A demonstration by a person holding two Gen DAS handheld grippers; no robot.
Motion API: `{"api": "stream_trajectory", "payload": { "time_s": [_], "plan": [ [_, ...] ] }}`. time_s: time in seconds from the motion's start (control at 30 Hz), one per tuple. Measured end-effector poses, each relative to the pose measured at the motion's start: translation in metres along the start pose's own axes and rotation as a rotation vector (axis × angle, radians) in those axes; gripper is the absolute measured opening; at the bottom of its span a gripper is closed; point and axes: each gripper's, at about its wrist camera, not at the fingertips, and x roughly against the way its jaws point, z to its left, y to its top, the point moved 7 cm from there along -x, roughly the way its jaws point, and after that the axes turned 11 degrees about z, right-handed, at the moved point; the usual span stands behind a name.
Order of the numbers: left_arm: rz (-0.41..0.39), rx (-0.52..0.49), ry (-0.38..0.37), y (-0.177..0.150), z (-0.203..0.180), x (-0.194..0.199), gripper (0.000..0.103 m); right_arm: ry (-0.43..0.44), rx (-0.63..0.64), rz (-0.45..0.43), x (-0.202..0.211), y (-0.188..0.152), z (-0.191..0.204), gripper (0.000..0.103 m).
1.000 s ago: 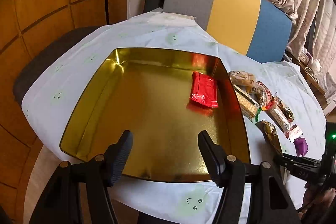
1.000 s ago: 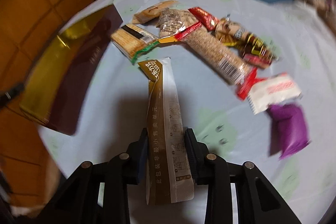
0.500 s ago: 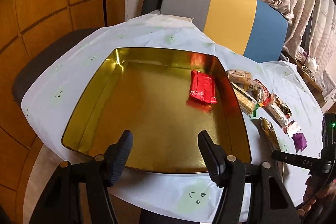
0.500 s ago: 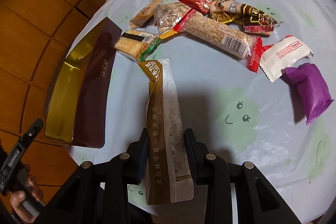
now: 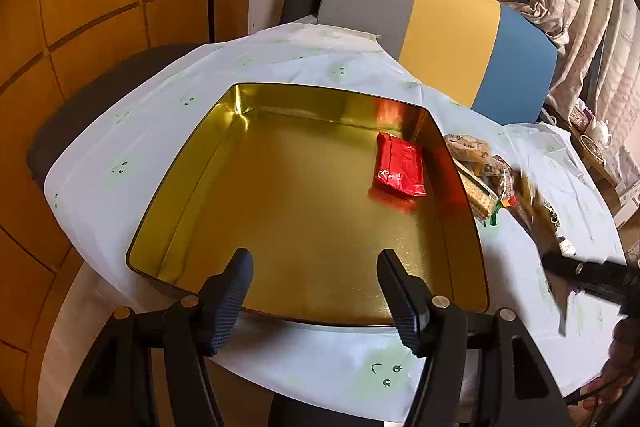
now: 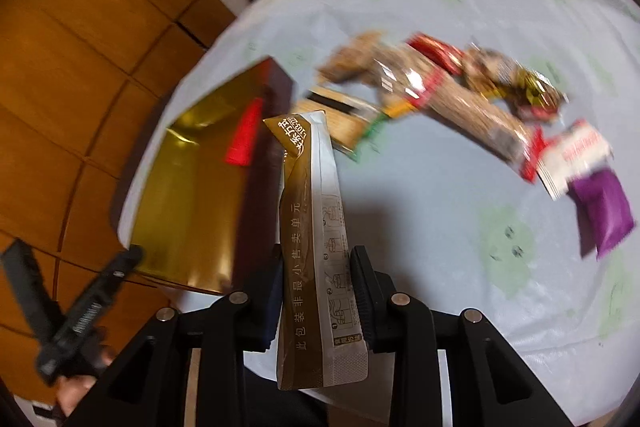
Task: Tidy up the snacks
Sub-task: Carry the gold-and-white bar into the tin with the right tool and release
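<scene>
One red packet (image 5: 400, 169) lies in the gold tin (image 5: 192, 163); right tongs (image 6: 316, 291) clamp a brown sachet (image 6: 310, 227), left tongs (image 5: 314, 291) apart, several snacks (image 6: 460, 95) remain on the table (image 6: 420, 207).

Both wrist views look steeply down over the table, sharing the gold tin (image 5: 192, 163) (image 6: 188, 195) from opposite sides.

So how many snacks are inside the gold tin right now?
1: a red packet lying on the floor of the gold tin, near its far right corner. The rest of the tin's floor shows no other snack.
</scene>
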Motion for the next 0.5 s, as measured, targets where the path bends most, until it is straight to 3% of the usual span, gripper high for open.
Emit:
{"api": "stream_trajectory", "payload": {
  "time_s": [0.27, 0.4, 0.5],
  "plan": [
    [-0.012, 0.018, 0.015, 0.002, 0.01, 0.003, 0.065, 0.14, 0.028, 0.006, -0.003, 0.028, 0.07, 0.032],
    [-0.01, 0.026, 0.025, 0.001, 0.015, 0.003, 0.065, 0.171, 0.013, 0.033, -0.024, 0.041, 0.093, 0.032],
    [-0.015, 0.032, 0.035, 0.002, 0.019, 0.004, 0.065, 0.146, 0.018, 0.044, -0.038, 0.046, 0.103, 0.033]
  ]
}}
